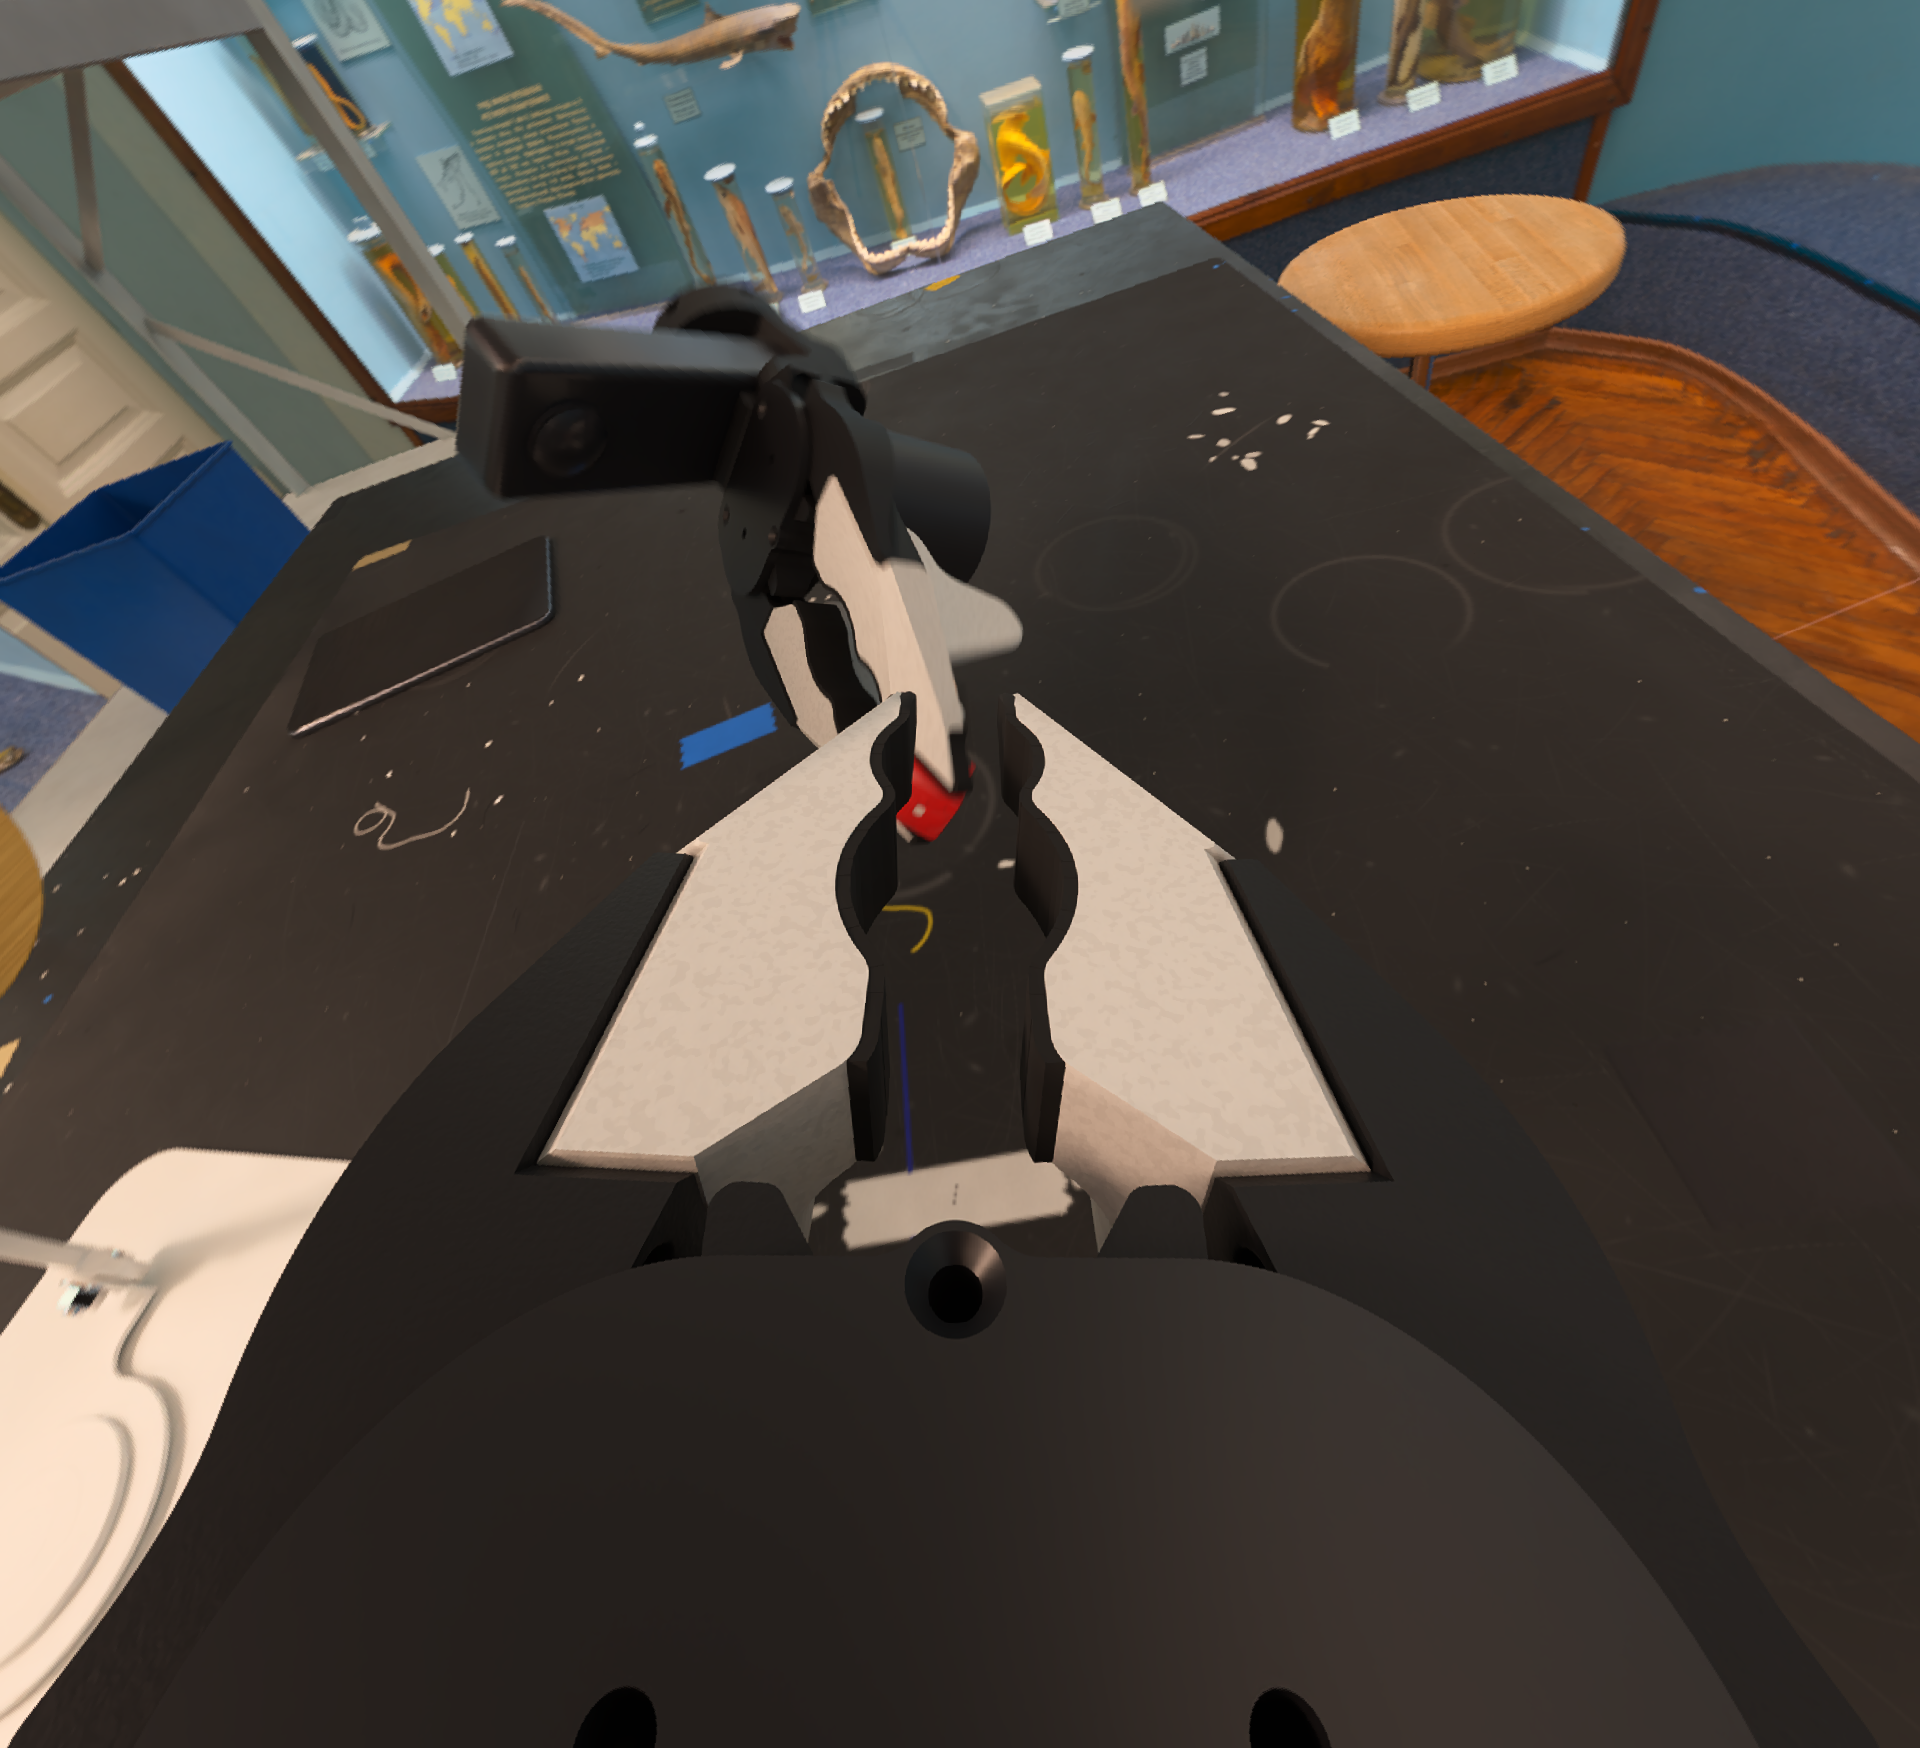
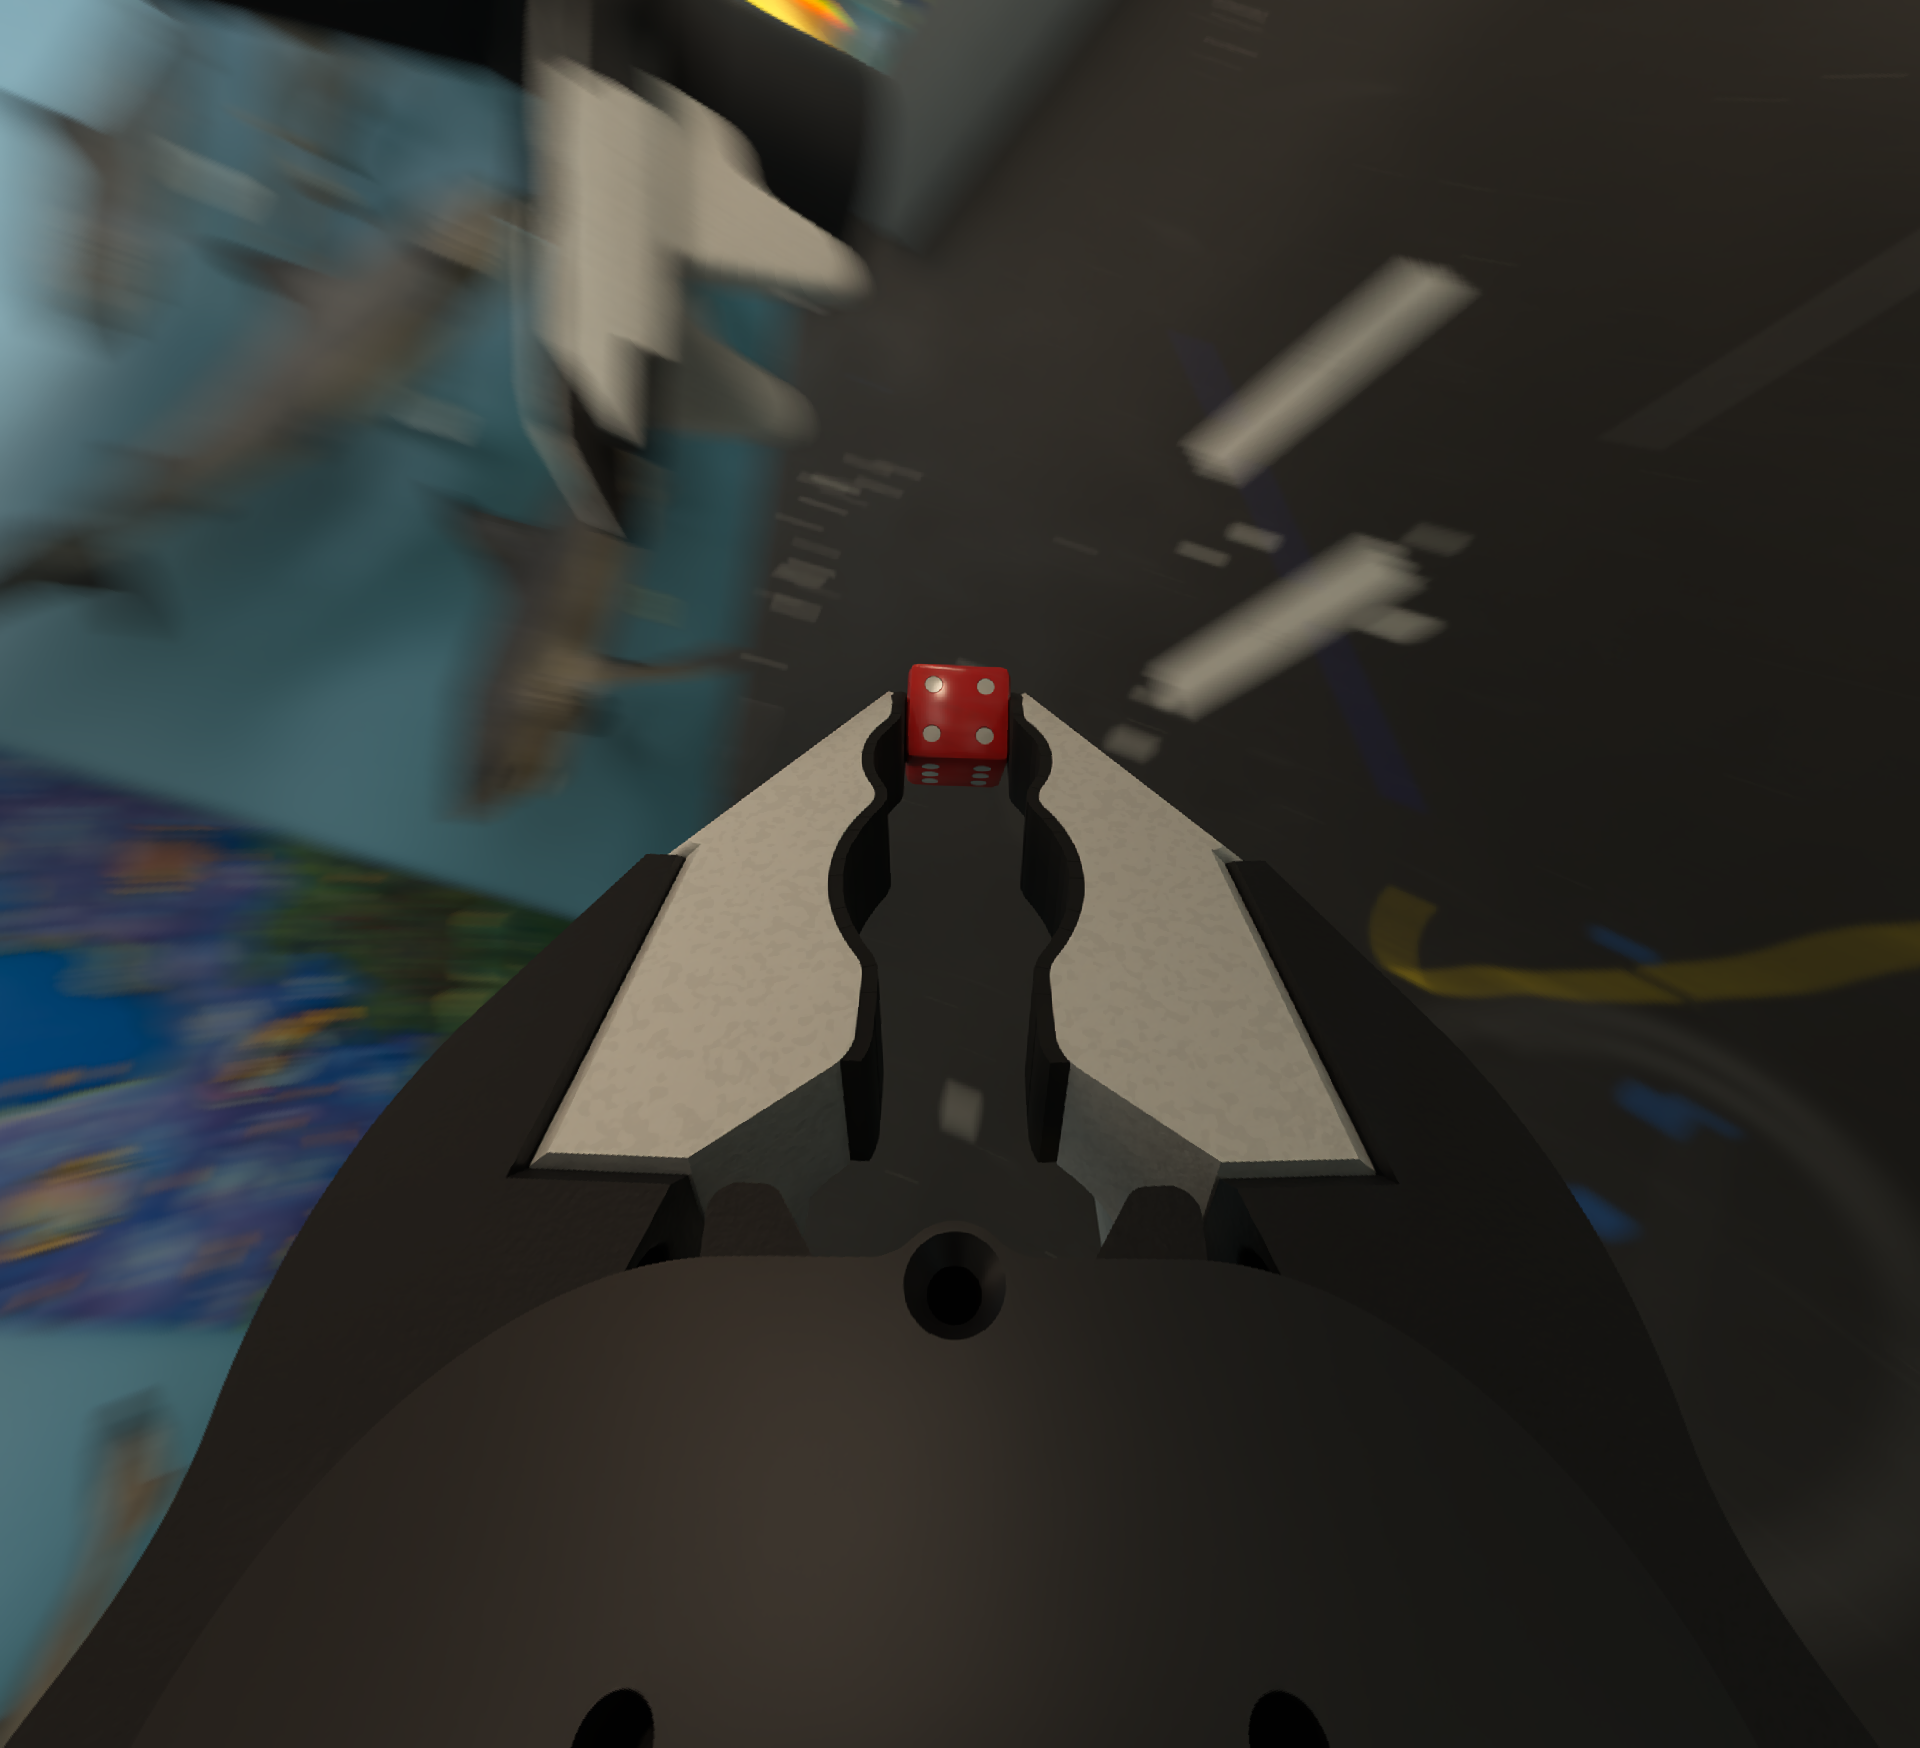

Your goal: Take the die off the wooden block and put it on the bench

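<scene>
The red die with white pips sits between the fingertips of my right gripper, which is shut on it. Its reflection shows just below on the dark bench. In the left wrist view the right gripper points steeply down at the black bench, with the die at its tips close to the surface. My left gripper is empty, its fingers a small gap apart, just in front of the die. No wooden block is in view.
A dark flat tablet and a strip of blue tape lie on the bench's left half. A white object is at the near left. A round wooden stool and a blue bin stand beyond the bench edges.
</scene>
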